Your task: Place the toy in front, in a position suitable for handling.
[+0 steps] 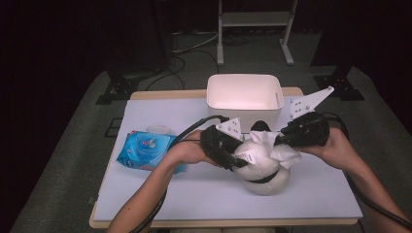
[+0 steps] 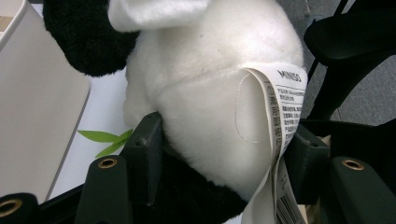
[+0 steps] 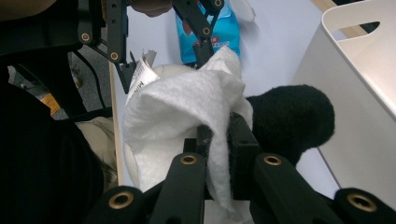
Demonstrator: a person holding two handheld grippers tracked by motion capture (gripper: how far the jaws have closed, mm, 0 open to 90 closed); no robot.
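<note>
Wiping the soft black-and-white plush panda toy (image 1: 262, 165) looks to be the step in hand, and doing it well depends on both hands. The panda rests on the pale lilac table (image 1: 194, 194), near its front edge and in front of the white plastic storage bin (image 1: 244, 95). The left tongs (image 1: 232, 156) are clamped on the toy's white body, one pad on bare fur and the other over the white printed fabric care label (image 2: 282, 112), as the left gripper view shows. The right tongs (image 1: 283, 139) are pinched together on a crumpled white wet wipe (image 3: 187, 107), which drapes over the top of the toy beside a black plush ear (image 3: 289, 116).

For a good wipe, I would keep the left grip as it is so the toy does not roll, and avoid squeezing harder, since the stuffing already bulges between the pads. The right tongs should drag the loose part of the wipe across the fur in short strokes, pressing with the cloth and not with the hard jaw tips. The label is a likely snag, so strokes are best led away from it. The blue plastic pack of wet wipes (image 1: 145, 151) lies at the table's left, ready if a fresh sheet is needed.
</note>
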